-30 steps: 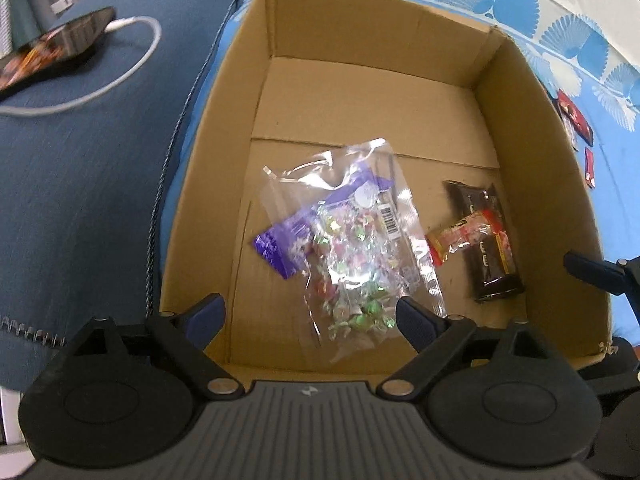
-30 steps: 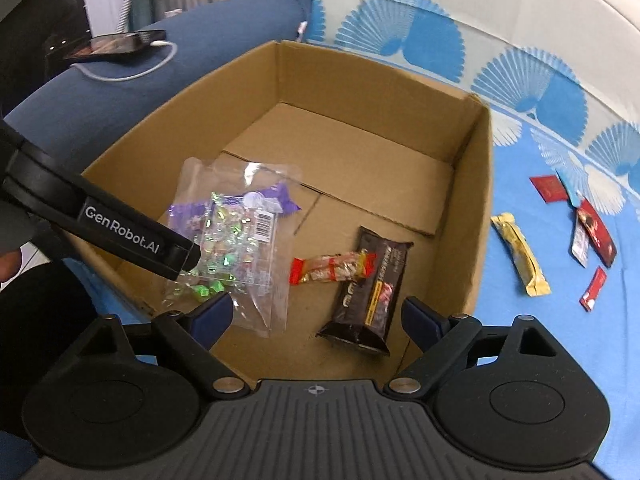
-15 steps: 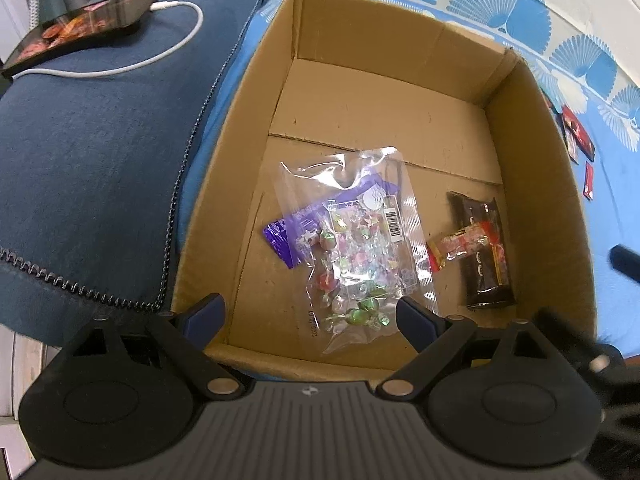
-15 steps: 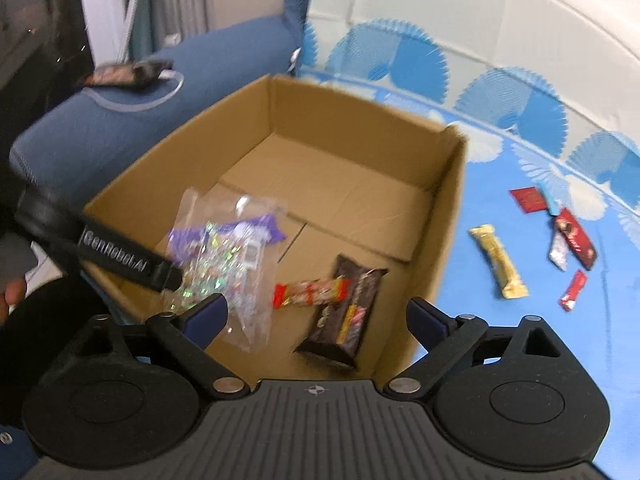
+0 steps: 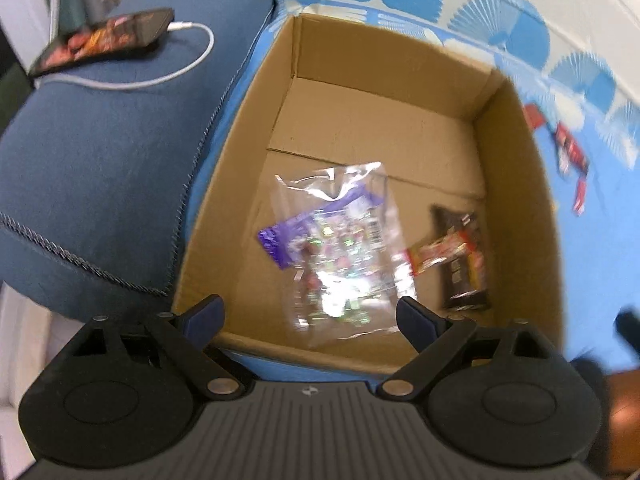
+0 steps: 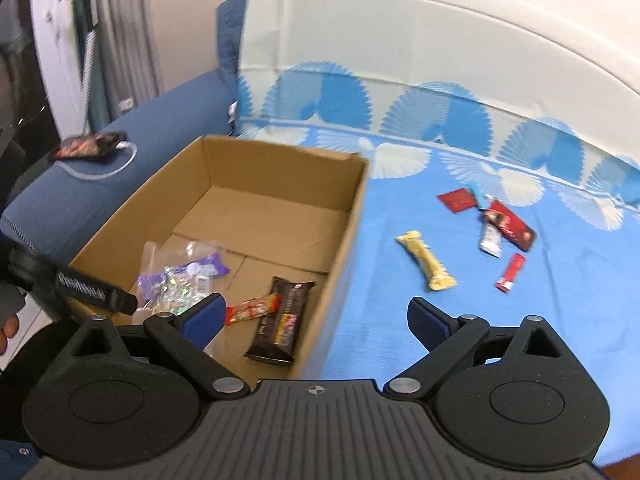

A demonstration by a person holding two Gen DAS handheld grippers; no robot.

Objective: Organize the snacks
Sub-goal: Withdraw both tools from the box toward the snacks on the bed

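An open cardboard box (image 5: 516, 184) (image 6: 348, 216) sits on the blue sheet. Inside lie a clear bag of candies (image 5: 340, 256) (image 6: 180, 280), a small red candy packet (image 5: 436, 252) (image 6: 252, 308) and a dark chocolate bar (image 5: 464, 272) (image 6: 280, 324). Outside to the right lie a yellow bar (image 6: 426, 260), a red-black bar (image 6: 508, 224), a silver packet (image 6: 490, 236), a red square packet (image 6: 458, 200) and a thin red stick (image 6: 510, 272). My left gripper (image 5: 310, 322) is open and empty above the box's near edge. My right gripper (image 6: 316, 316) is open and empty over the box's right wall.
A blue cushion (image 5: 88, 152) lies left of the box with a phone (image 5: 100, 40) and a white cable (image 5: 168, 76) on it. A white headboard (image 6: 420, 40) stands behind the bed. The left gripper's finger (image 6: 96, 292) shows at the box's near left.
Both grippers have pulled back and up from the box. The right view has swung right, so the loose snacks on the sheet now show fully. Both stay open.
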